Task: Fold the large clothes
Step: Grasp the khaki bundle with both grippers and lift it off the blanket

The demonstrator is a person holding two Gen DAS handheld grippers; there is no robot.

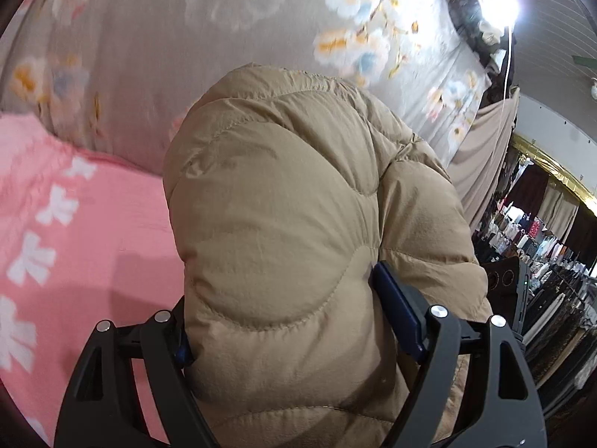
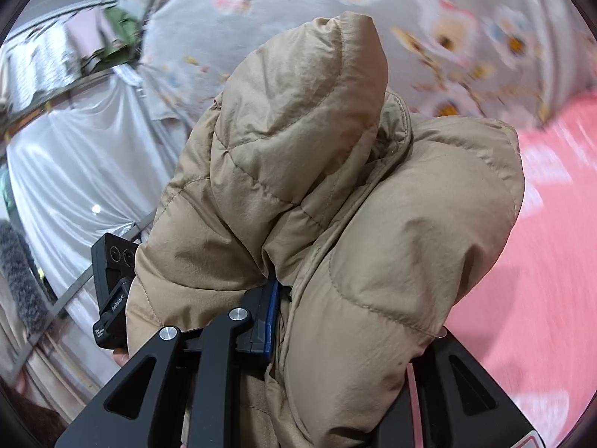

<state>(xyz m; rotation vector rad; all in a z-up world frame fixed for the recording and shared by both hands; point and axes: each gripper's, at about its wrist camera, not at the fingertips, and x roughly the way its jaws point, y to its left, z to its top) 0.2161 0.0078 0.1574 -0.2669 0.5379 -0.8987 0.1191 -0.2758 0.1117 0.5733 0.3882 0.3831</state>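
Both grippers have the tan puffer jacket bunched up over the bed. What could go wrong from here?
1. The left gripper clamps a thick puffy wad of jacket; the slick padding could squeeze out.
2. The right gripper pinches only a narrow fold, so that side may slip free.
3. Bulging fabric blocks both cameras, hiding the pink blanket below.
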